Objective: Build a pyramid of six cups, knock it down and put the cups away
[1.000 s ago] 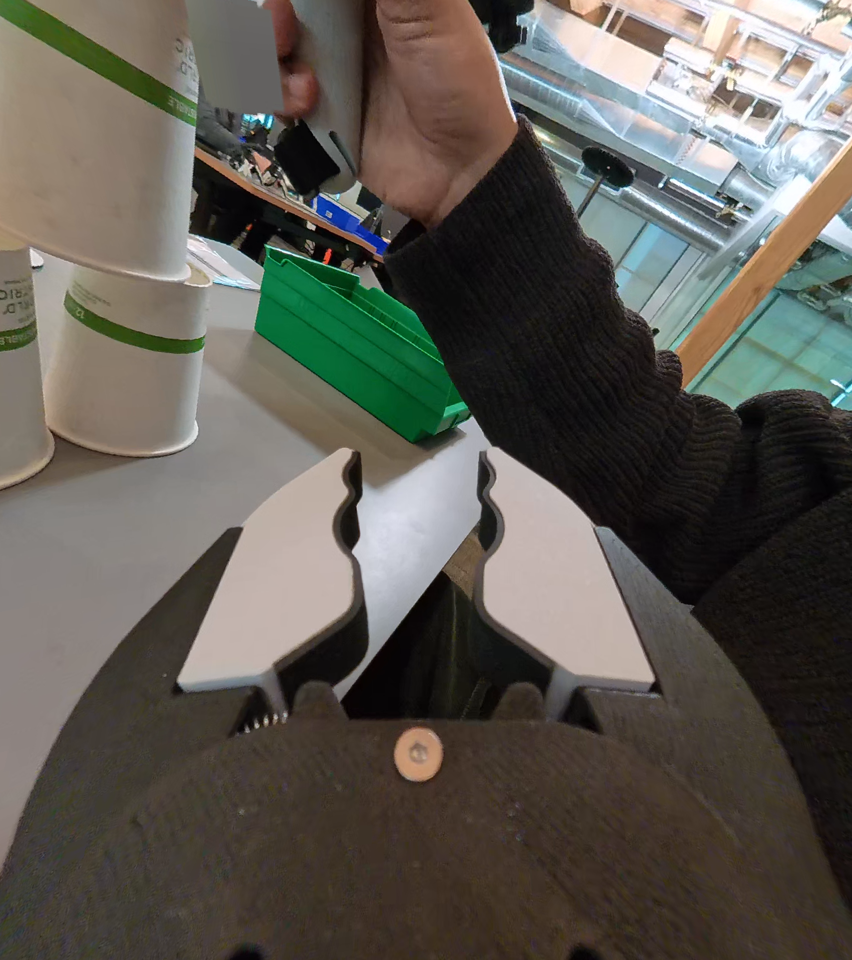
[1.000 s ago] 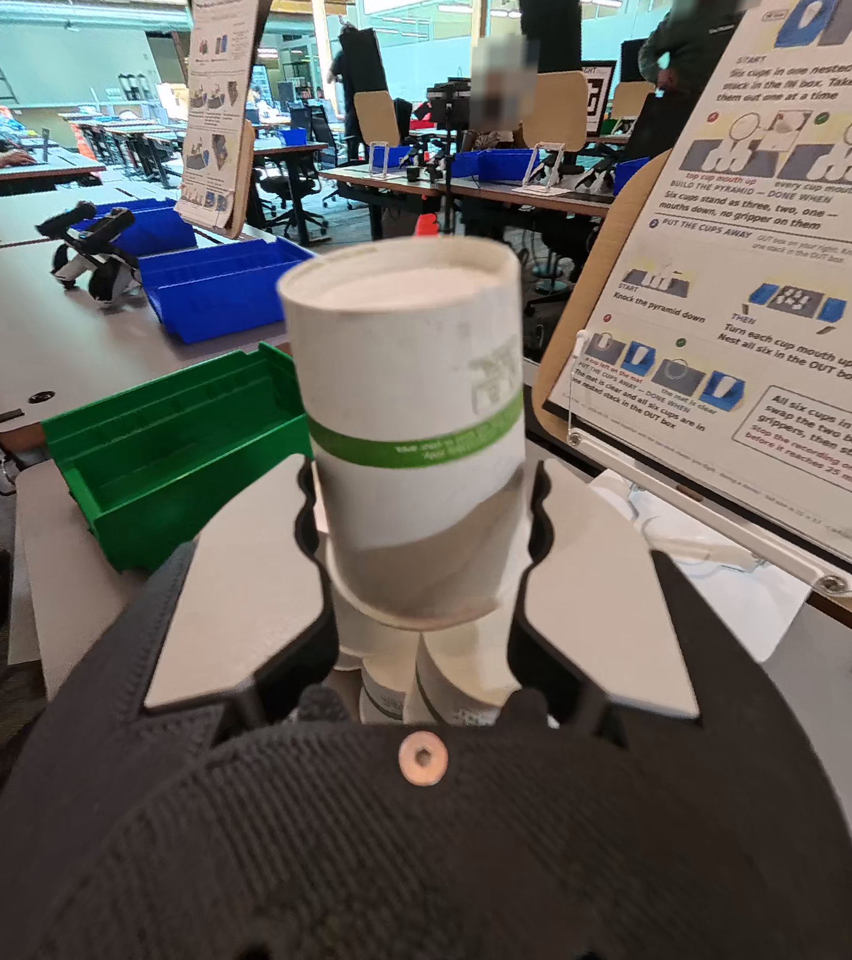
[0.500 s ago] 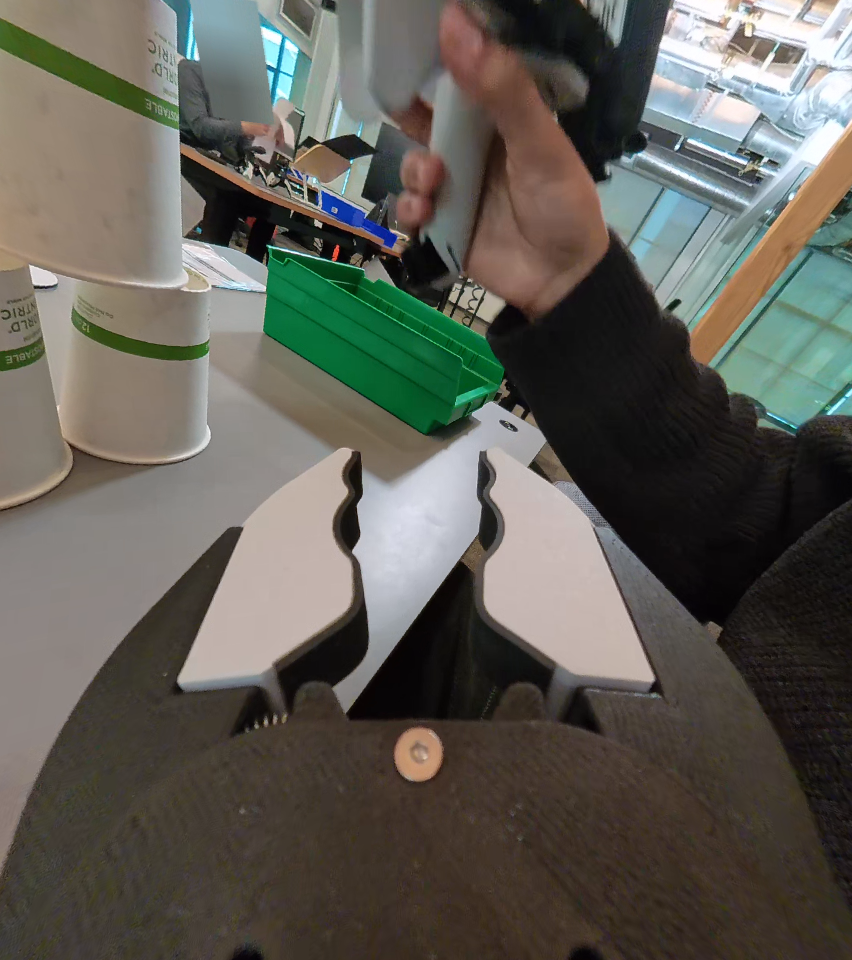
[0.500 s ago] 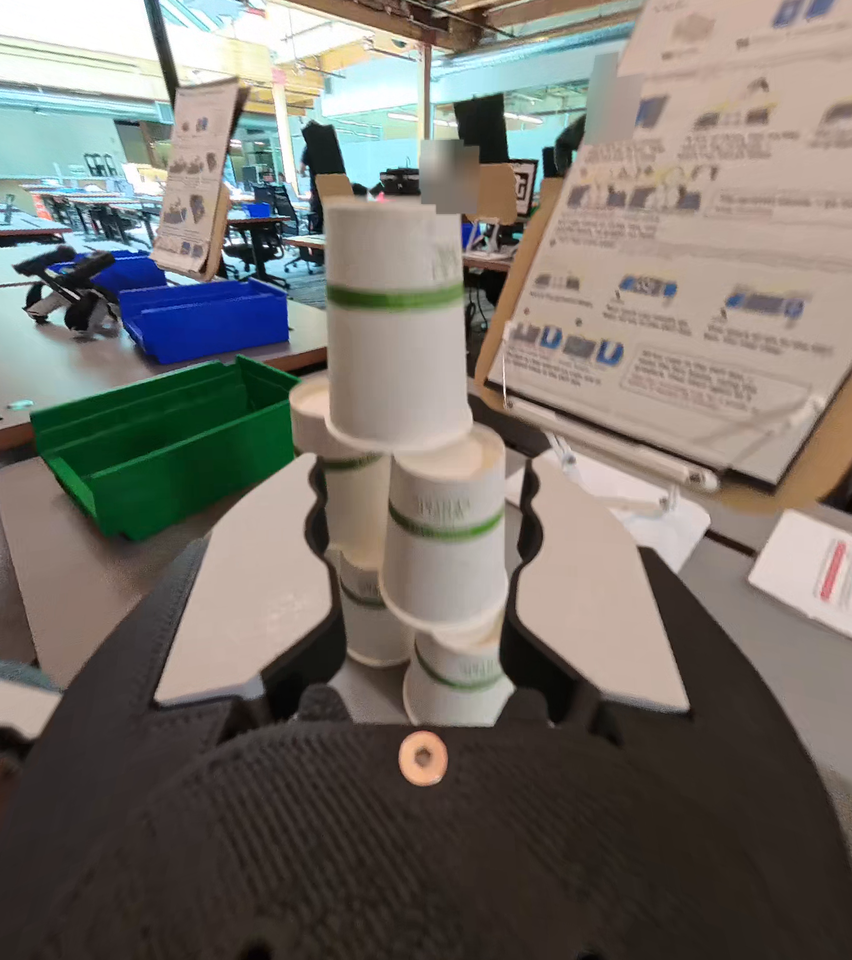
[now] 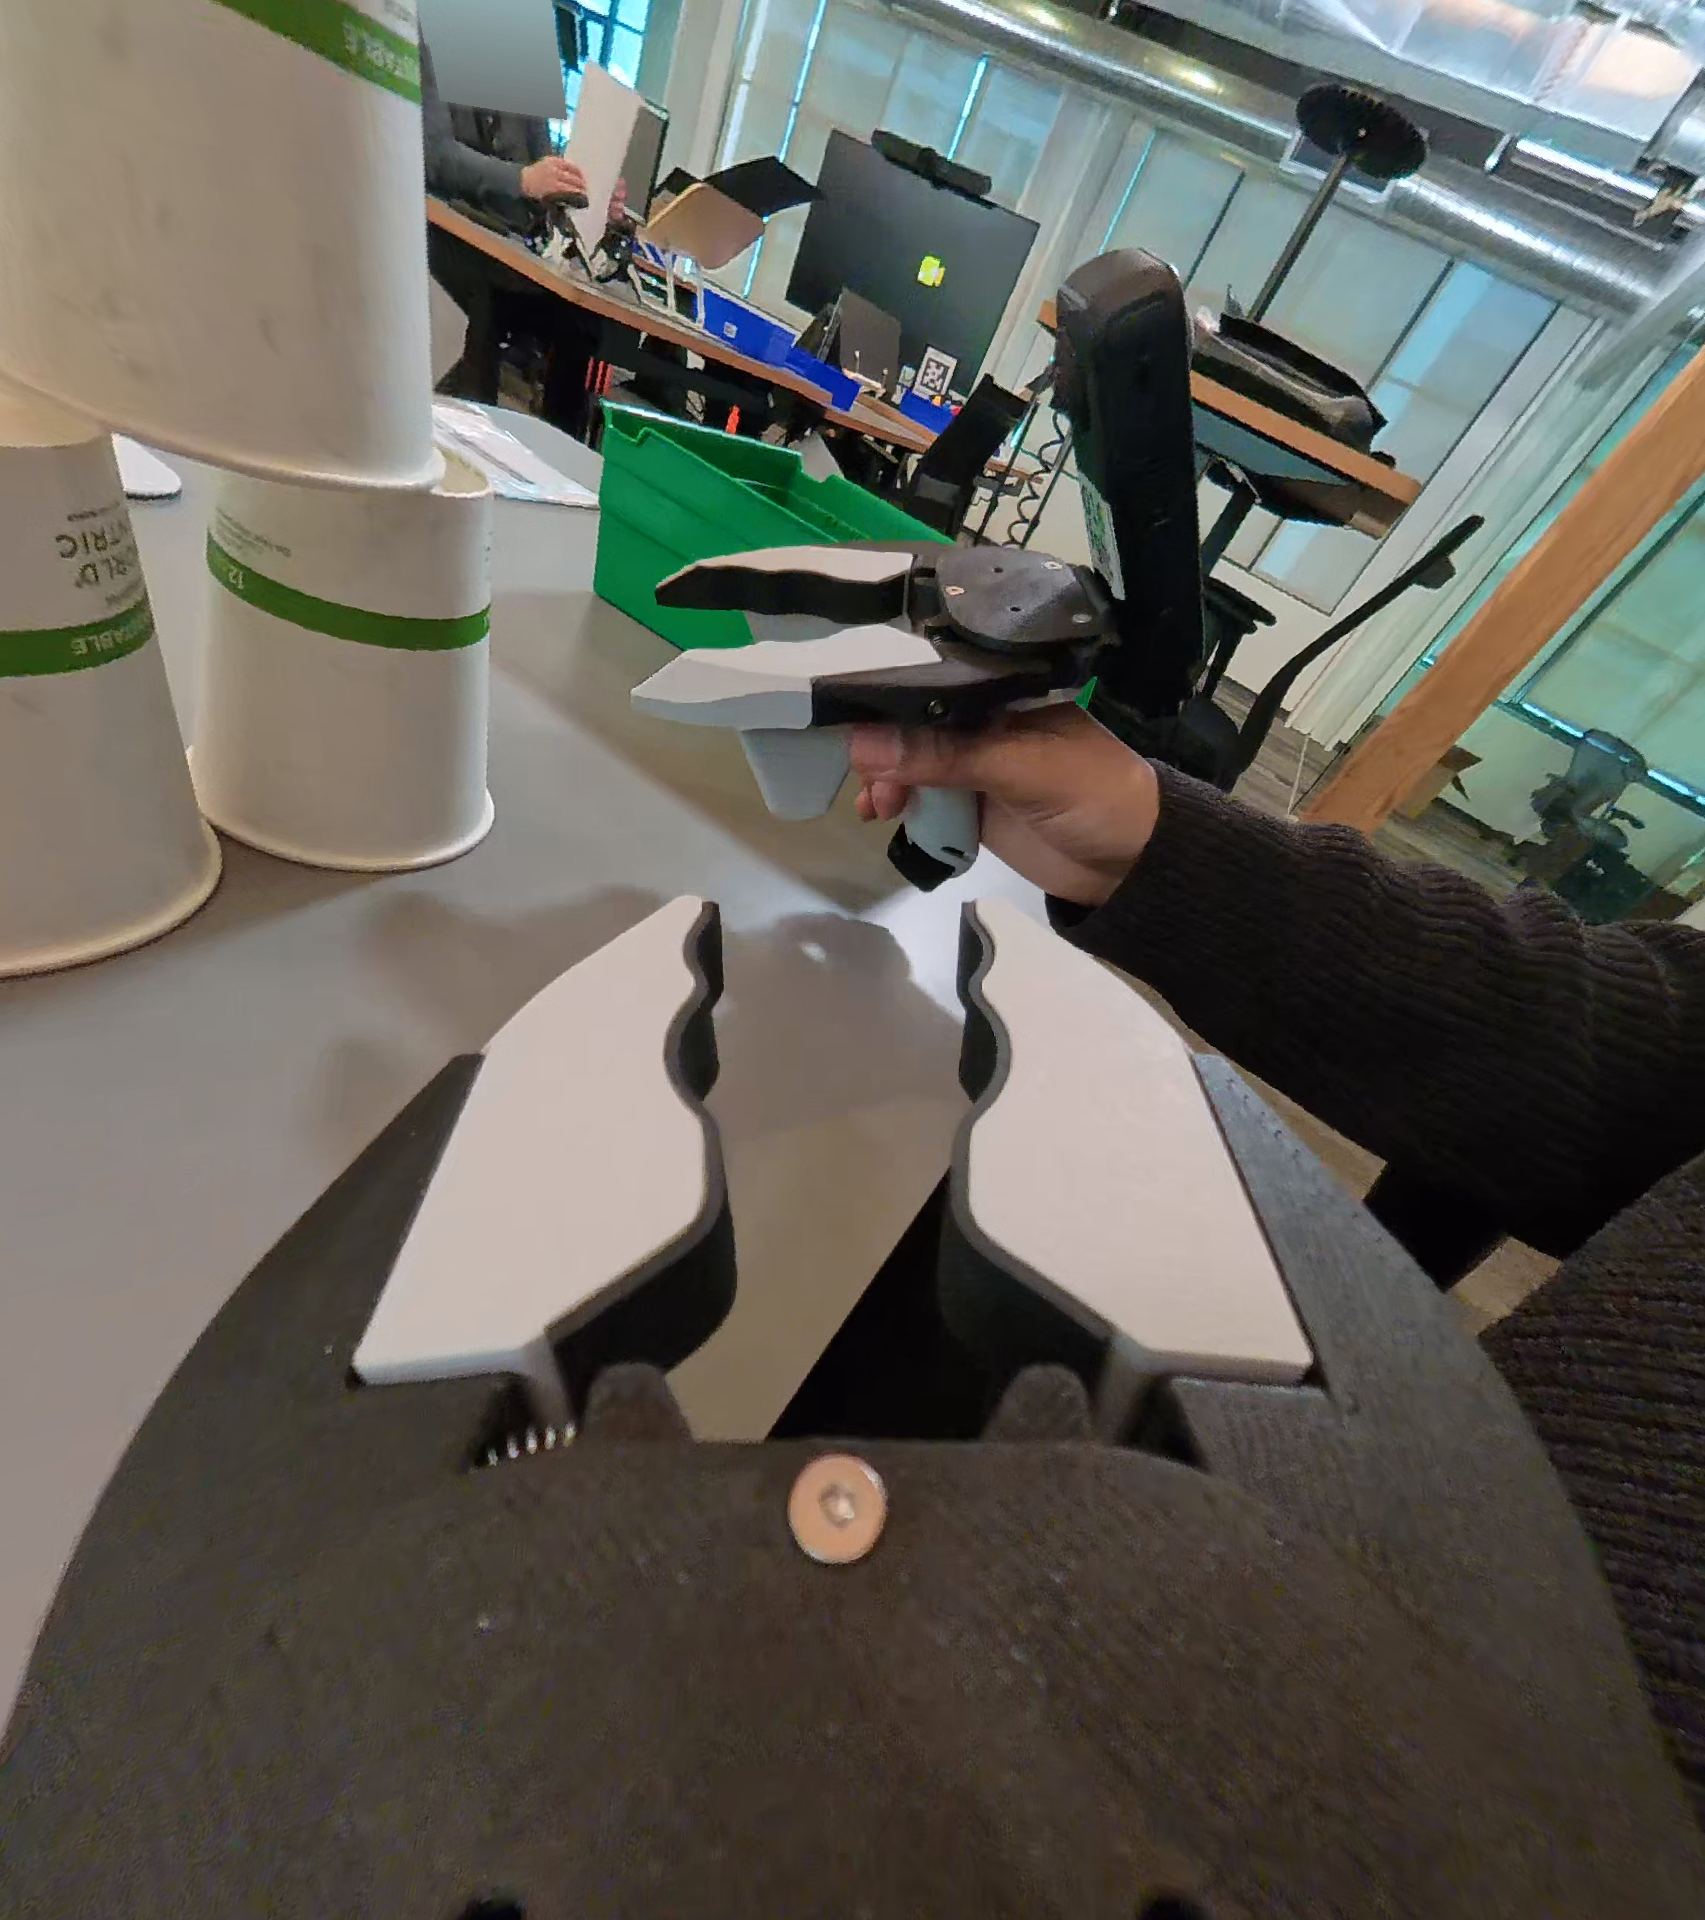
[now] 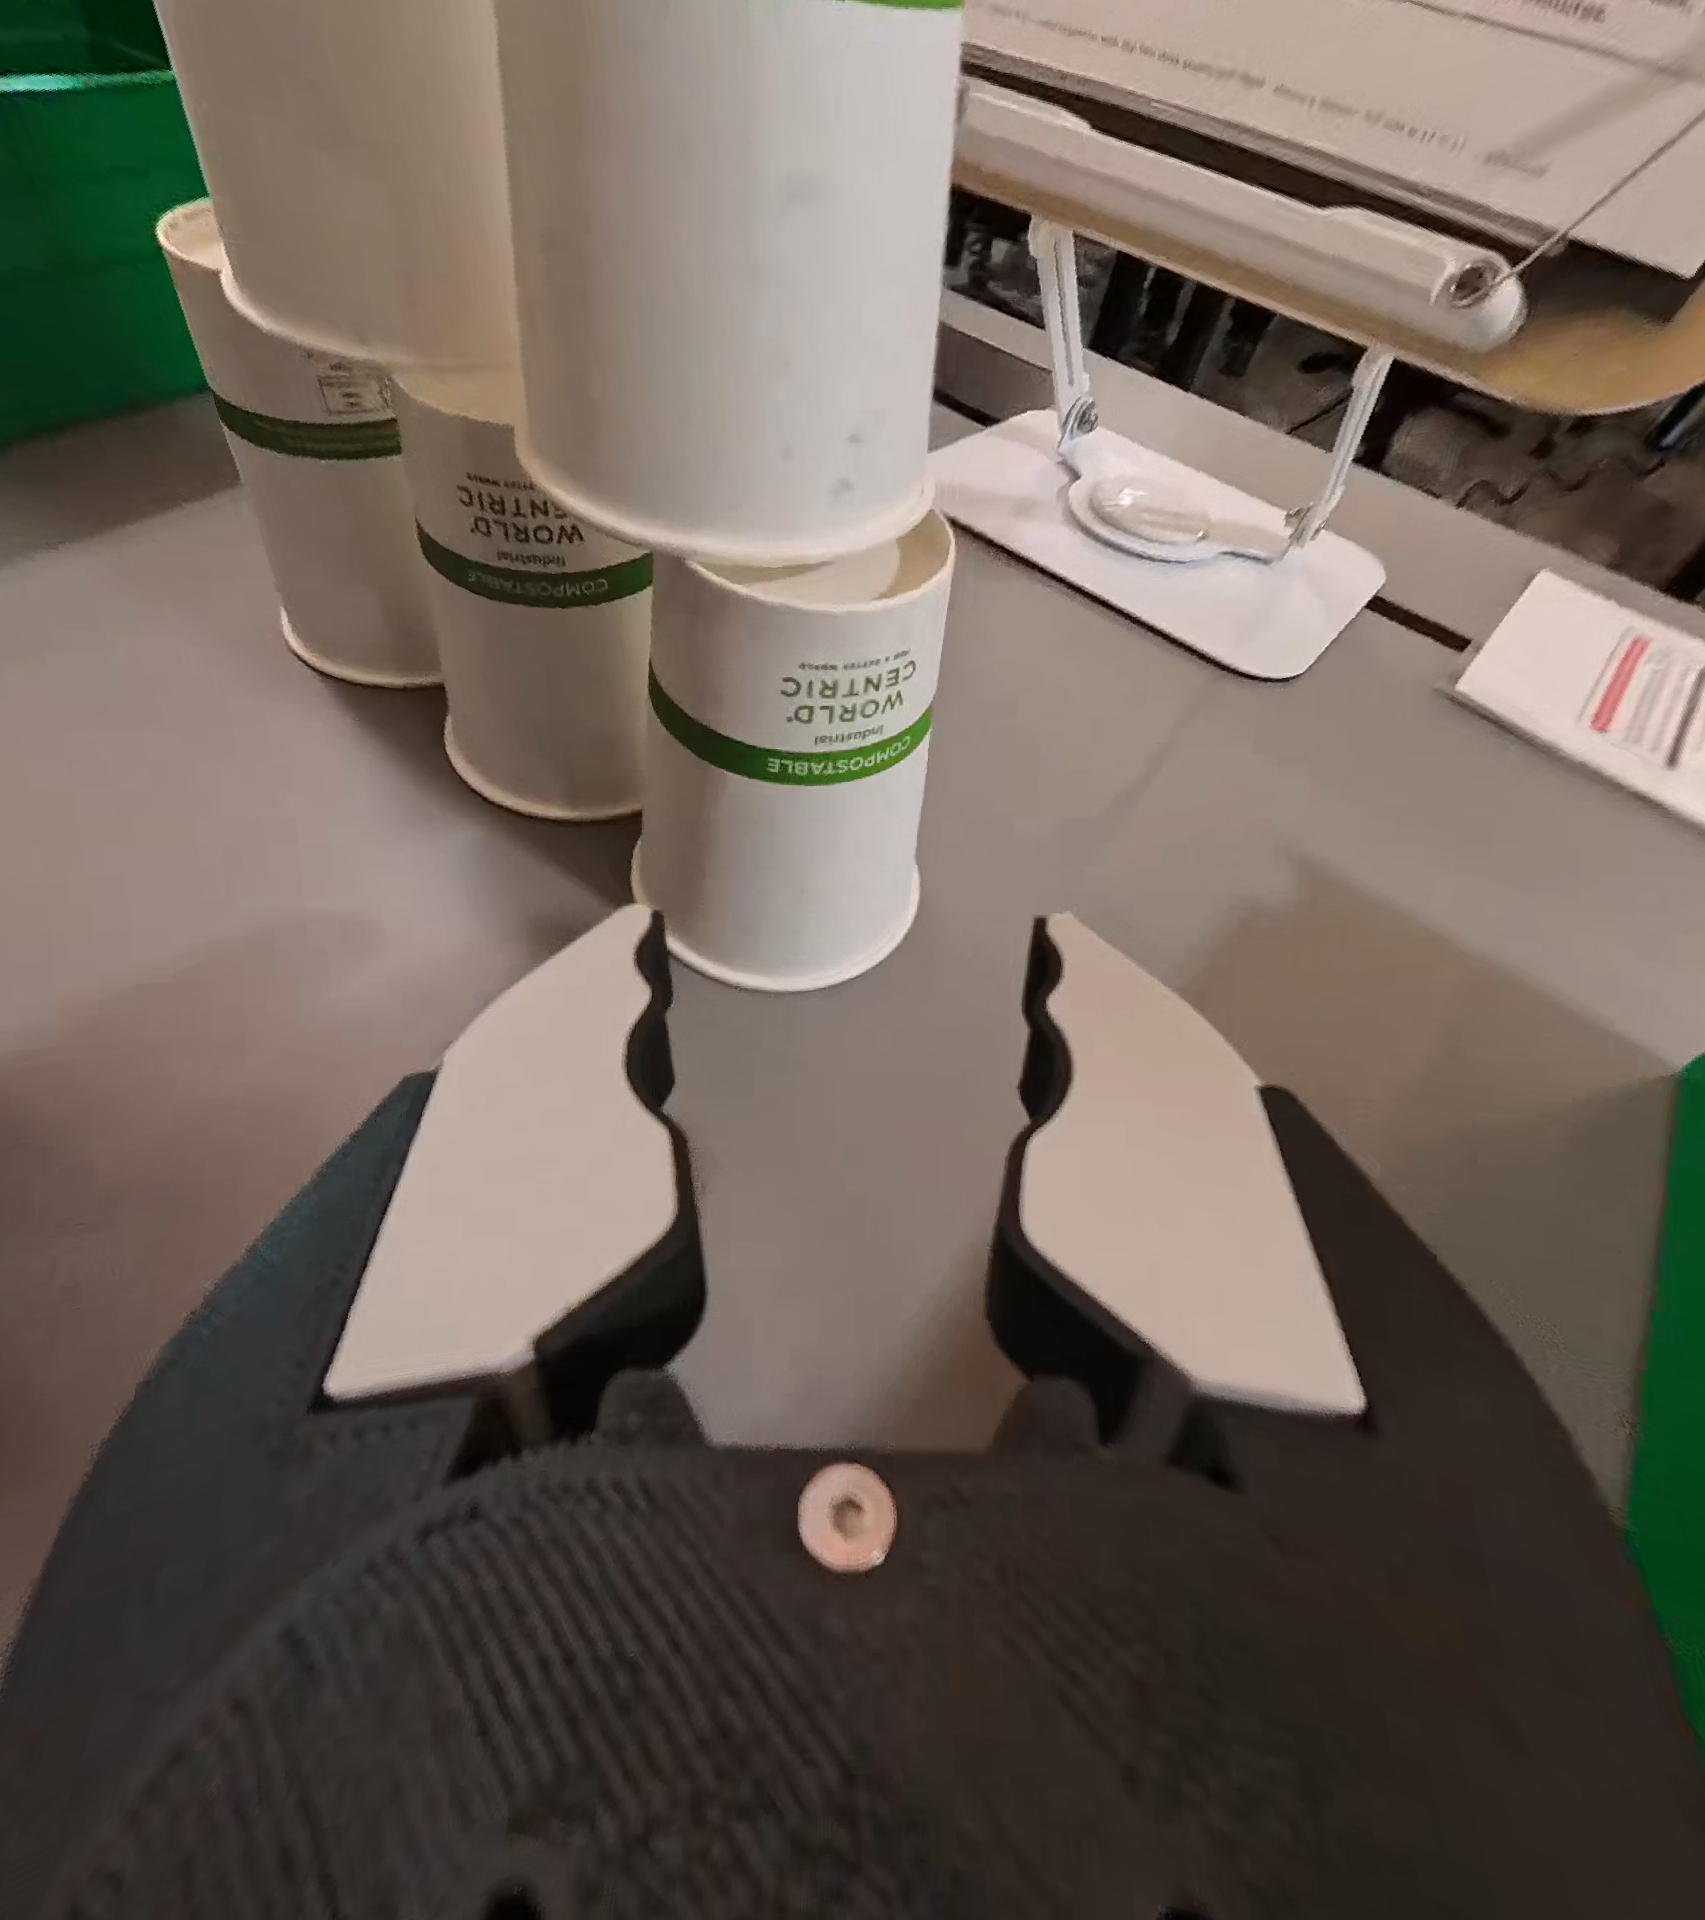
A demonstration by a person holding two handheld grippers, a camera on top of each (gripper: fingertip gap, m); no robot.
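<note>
The right tongs (image 6: pixel 846 935) are seen spread apart with nothing between them, held low over the grey surface (image 6: pixel 152 883). Just beyond their tips, at 12 o'clock and leaning toward 11, stands the nearest paper cup (image 6: pixel 786 769), mouth down, white with a green band; whether the left fingertip touches its rim cannot be told. Two more upturned cups (image 6: pixel 536 644) are lined up behind it toward 11 o'clock, and further cups (image 6: pixel 723 260) are stacked on top of them, each resting across two below. A document stand (image 6: pixel 1191 520) is seen at 1 o'clock and a green bin (image 6: pixel 17 239) at 10 o'clock.

The left tongs (image 5: pixel 837 935) are likewise held apart and empty, over the edge of the same surface (image 5: pixel 100 1143). The cup stack (image 5: pixel 339 644) lies at 10 o'clock from them, well clear of the tips. At 12 o'clock the other tongs (image 5: pixel 661 644) are seen, gripped by a hand (image 5: pixel 1024 800) in a dark sleeve and pointed toward the cups. A green bin (image 5: pixel 702 520) is set behind them
</note>
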